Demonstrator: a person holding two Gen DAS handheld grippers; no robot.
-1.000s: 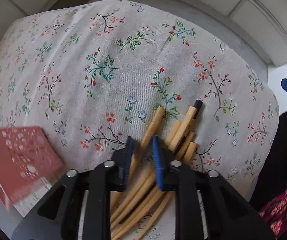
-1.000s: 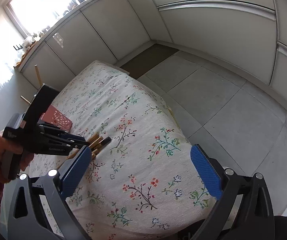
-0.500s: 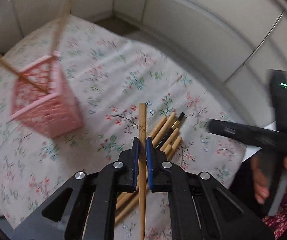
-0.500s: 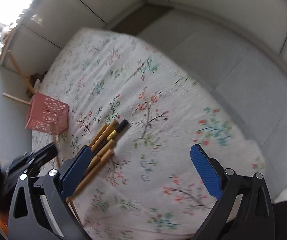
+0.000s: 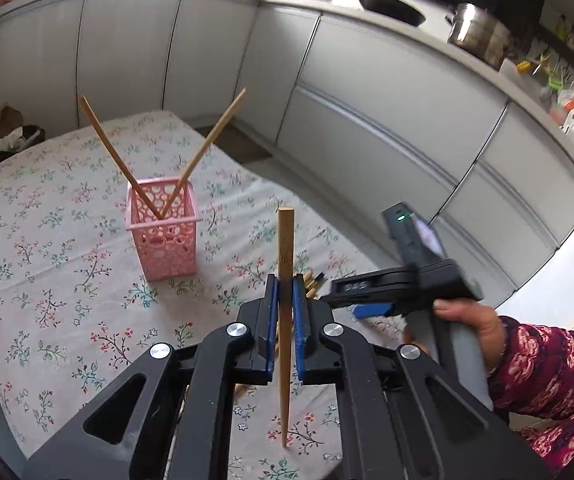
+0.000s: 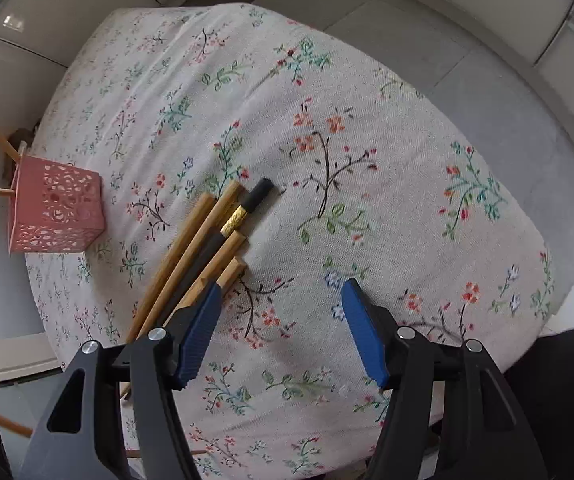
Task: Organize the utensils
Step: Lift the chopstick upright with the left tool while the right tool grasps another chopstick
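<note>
My left gripper (image 5: 283, 300) pinches one chopstick (image 5: 286, 240) upright; the basket (image 5: 162, 228) sits upper left of it. My right gripper (image 6: 281, 300), half-open and just narrowing, holds nothing; the pile (image 6: 203, 248) lies left, pointing upper right.

A floral tablecloth (image 5: 59, 280) covers the table, printed with small sprigs in red, green and blue. Behind it runs a row of pale grey cabinet doors (image 5: 367, 120) under a light counter (image 5: 427, 36). On the counter sit a black pan (image 5: 391, 8) and a steel pot (image 5: 479, 36), with blurred clutter further right. A crumpled brown bag (image 5: 7, 136) lies beside the table's far left corner. Grey floor tiles (image 6: 487, 92) show beyond the cloth's edge.
</note>
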